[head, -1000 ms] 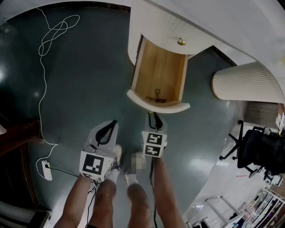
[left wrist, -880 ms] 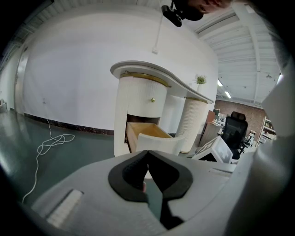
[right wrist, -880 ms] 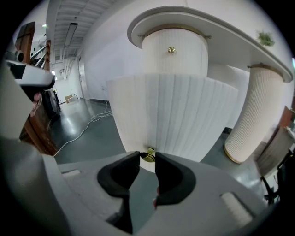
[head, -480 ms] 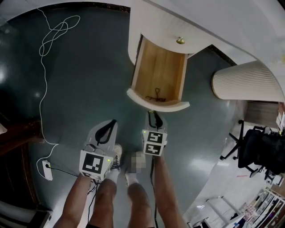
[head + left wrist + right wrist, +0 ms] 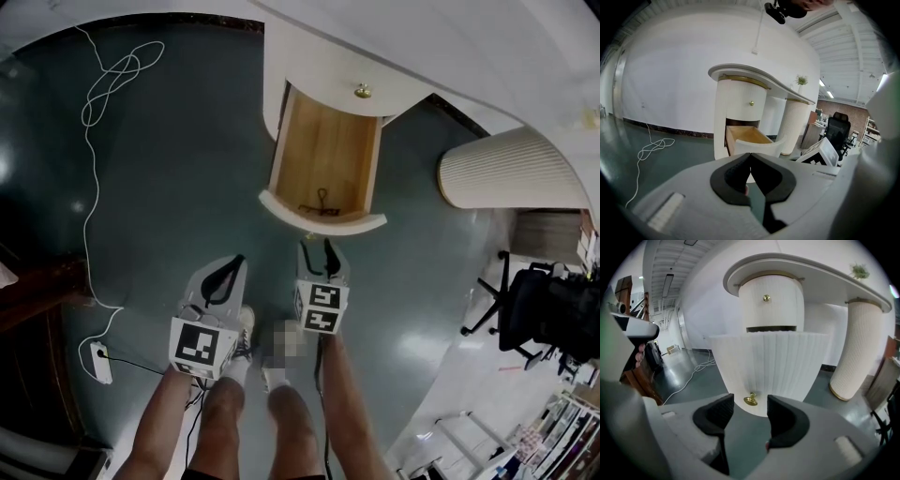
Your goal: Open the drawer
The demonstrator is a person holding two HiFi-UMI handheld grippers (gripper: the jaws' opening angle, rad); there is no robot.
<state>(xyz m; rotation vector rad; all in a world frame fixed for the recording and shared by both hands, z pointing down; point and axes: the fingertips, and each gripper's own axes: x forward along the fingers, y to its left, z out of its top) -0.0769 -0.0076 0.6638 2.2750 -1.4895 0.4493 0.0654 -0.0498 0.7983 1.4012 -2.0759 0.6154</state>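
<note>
table point(image 5: 309, 52): holding the drawer point(image 5: 323, 159), which is sticking far out | step: letting go, job looking done | right hand-held gripper point(image 5: 317, 251): jaws just opening, standing apart, knob point(image 5: 750, 400) sitting untouched at their tips | left hand-held gripper point(image 5: 750, 157): jaws pressing together, empty | next: pulling straight back.

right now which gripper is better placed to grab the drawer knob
Right. The right gripper faces the drawer, its jaws just opened, with the brass knob centred just beyond them, ungripped. The left gripper is shut and sits off to the side, farther from it.
</note>
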